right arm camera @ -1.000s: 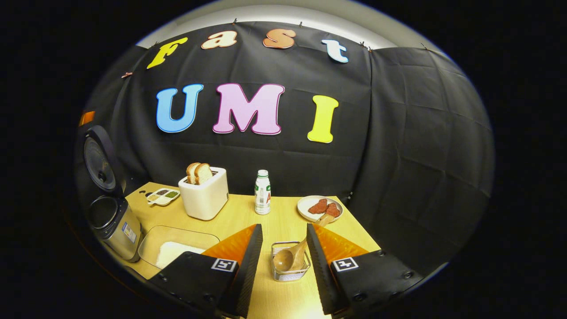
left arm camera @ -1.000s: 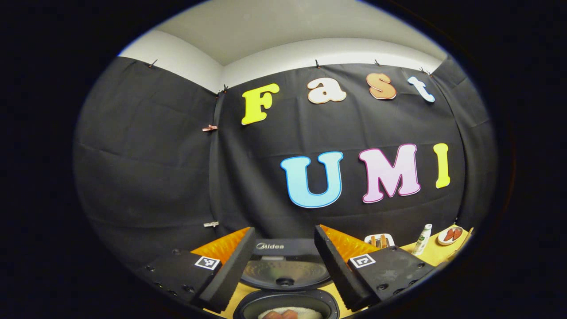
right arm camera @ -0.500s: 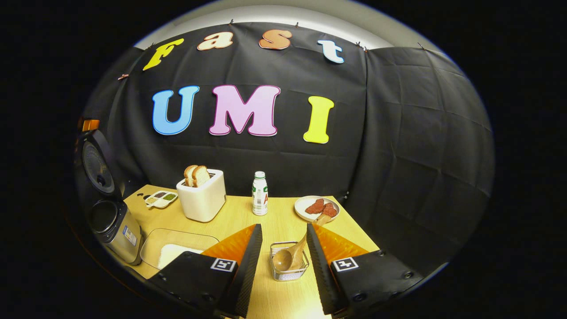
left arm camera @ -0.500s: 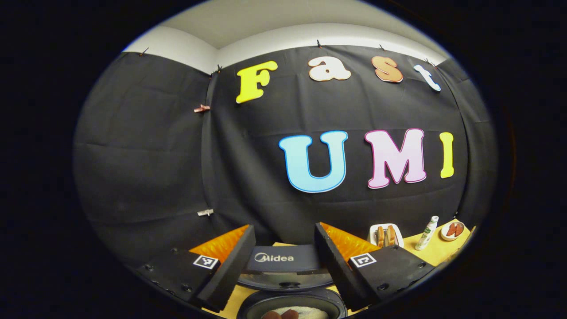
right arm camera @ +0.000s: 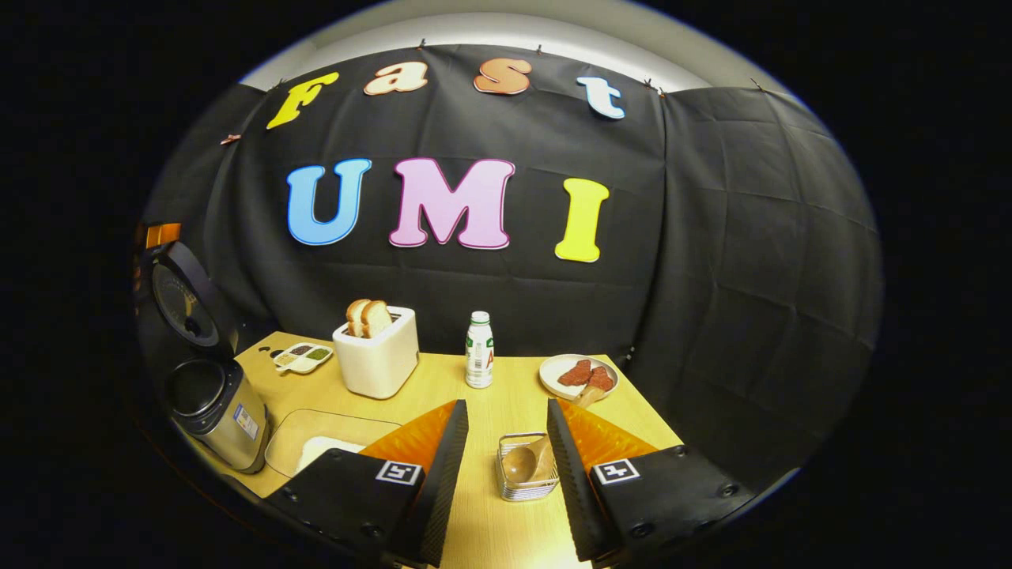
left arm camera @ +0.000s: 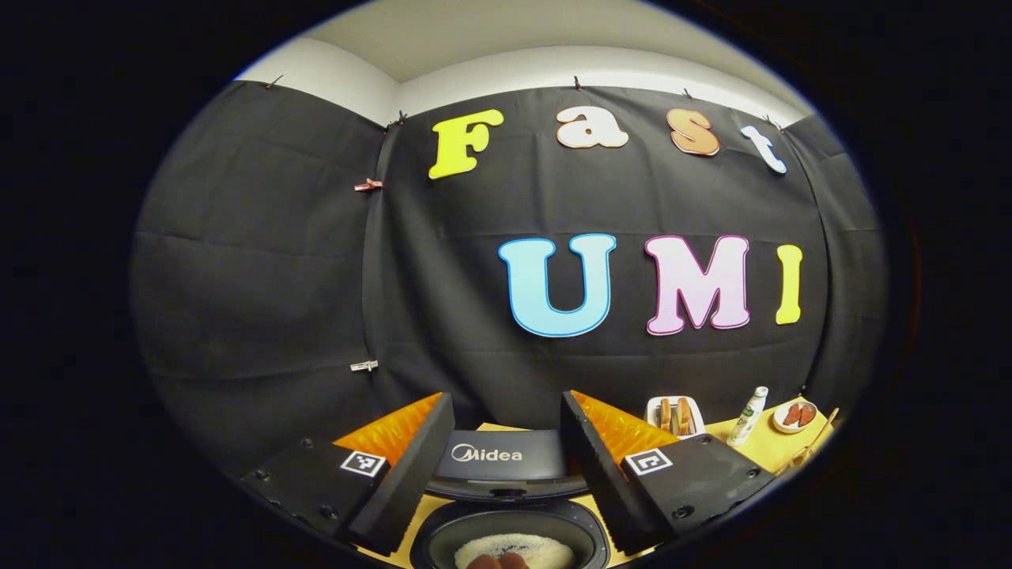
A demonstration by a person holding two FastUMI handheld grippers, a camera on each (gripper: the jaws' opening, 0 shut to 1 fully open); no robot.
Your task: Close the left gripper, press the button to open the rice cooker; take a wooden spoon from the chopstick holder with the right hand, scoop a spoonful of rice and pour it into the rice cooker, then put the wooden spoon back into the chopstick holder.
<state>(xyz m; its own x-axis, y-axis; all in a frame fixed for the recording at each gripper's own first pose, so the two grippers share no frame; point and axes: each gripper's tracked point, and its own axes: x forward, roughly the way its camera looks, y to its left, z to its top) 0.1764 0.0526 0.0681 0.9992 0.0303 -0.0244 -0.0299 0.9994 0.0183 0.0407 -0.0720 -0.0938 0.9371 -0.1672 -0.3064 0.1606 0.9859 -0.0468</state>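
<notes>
Hovering above the open rice cooker (left arm camera: 510, 506), the left gripper (left arm camera: 506, 427) has its jaws spread apart with nothing between them. Framed in the gap between those jaws is the cooker's raised dark lid, and just below the jaws lies the round black pot with a mound of white rice (left arm camera: 514, 547) at its bottom. Beyond the right-hand jaw, on the yellow tabletop (left arm camera: 763, 446), stand a white toaster (left arm camera: 674, 416), a small bottle (left arm camera: 747, 416) and a plate (left arm camera: 794, 416) of reddish food.

In the right gripper view, the right gripper (right arm camera: 506, 438) also has its jaws apart and empty. Directly between them, a little ahead of the tips, sits the chopstick holder (right arm camera: 528, 478), a small wire basket. The wooden spoon (right arm camera: 531, 458) leans in it, its rounded light-brown bowl down in the basket and its handle slanting up and away toward the right-hand jaw, ending near a plate (right arm camera: 571, 375) that carries red pieces. Well off to the left of the jaws stands the rice cooker (right arm camera: 217, 403), a silver body with a dark rim and its black lid tilted upright. Just beside the left-hand jaw lies a clear tray (right arm camera: 316, 435) holding white rice. Farther ahead are the toaster (right arm camera: 378, 356) with two slices of bread, a bottle (right arm camera: 479, 361) and a small divided dish (right arm camera: 303, 357).
</notes>
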